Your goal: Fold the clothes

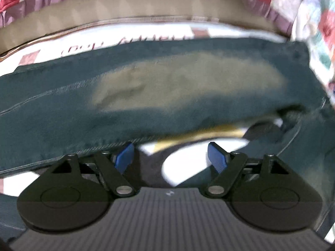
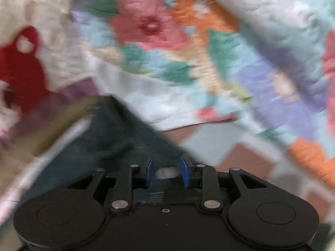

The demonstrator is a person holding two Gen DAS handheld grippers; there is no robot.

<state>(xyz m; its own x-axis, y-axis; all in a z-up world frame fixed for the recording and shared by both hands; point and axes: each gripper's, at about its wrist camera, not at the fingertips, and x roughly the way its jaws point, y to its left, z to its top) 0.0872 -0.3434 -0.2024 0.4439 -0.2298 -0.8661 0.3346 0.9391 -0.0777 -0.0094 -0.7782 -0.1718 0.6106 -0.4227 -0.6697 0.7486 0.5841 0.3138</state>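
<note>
A pair of dark teal jeans [image 1: 209,50] with a faded tan patch lies lengthwise across the bed in the left wrist view. My left gripper [image 1: 171,156] hovers at the near hem with its blue pads spread wide and nothing pinched; the left pad [image 1: 125,155] is right beside the stitched edge. In the right wrist view a corner of the same jeans [image 2: 117,138] lies under my right gripper [image 2: 167,172]. Its blue pads stand a short way apart with a gap between them. A small whitish blur shows in that gap; what it is stays unclear.
A white bedsheet [image 1: 129,35] with pink squares and red lettering lies under the jeans. A flowered quilt [image 2: 157,31] is bunched just beyond the jeans corner and along the right side [image 1: 320,33]. A purple ruffled cover [image 1: 52,2] runs along the far edge. Both views are motion-blurred.
</note>
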